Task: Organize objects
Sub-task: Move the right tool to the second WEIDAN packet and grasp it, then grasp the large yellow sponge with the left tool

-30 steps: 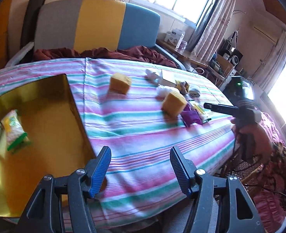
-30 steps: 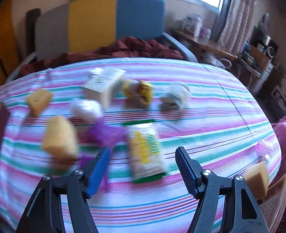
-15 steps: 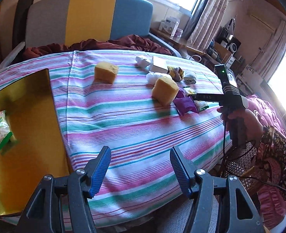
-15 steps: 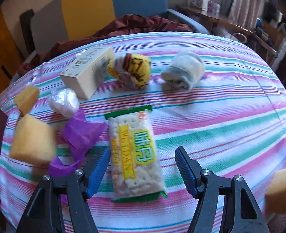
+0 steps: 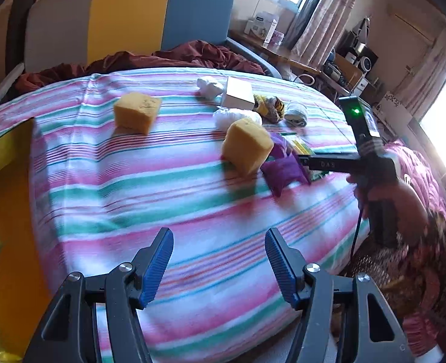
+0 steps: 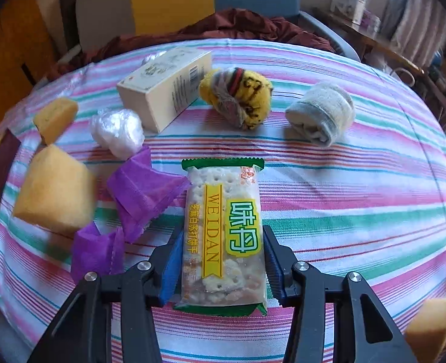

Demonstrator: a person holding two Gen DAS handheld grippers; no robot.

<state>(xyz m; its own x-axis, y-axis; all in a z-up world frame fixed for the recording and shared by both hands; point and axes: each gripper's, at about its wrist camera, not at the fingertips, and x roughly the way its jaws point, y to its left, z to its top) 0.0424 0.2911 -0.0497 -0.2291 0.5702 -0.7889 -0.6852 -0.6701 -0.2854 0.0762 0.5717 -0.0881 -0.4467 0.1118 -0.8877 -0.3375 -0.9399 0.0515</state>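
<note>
Right gripper (image 6: 221, 267): jaws pressed against both long edges of the WEIDAN cracker packet (image 6: 223, 230), pinching its near end, likely for lifting toward the gold tray (image 5: 8, 205)
Left gripper (image 5: 219, 264): spread wide, holding nothing; hovers near the tray
Packet: flat on the striped tablecloth (image 6: 359, 199), beside purple wrappers (image 6: 138, 190)
Room: sunlit; tricolour sofa (image 5: 126, 15) behind

Sofa back (image 5: 126, 21): grey, yellow and blue panels, behind table.
Blanket (image 5: 150, 60): dark red, crumpled on sofa seat.
Curtains (image 5: 319, 21): pale, patterned, beside bright window.
Side shelf (image 5: 286, 54): wooden, with boxes (image 5: 263, 27).
Stereo (image 5: 360, 56): far right.
</note>
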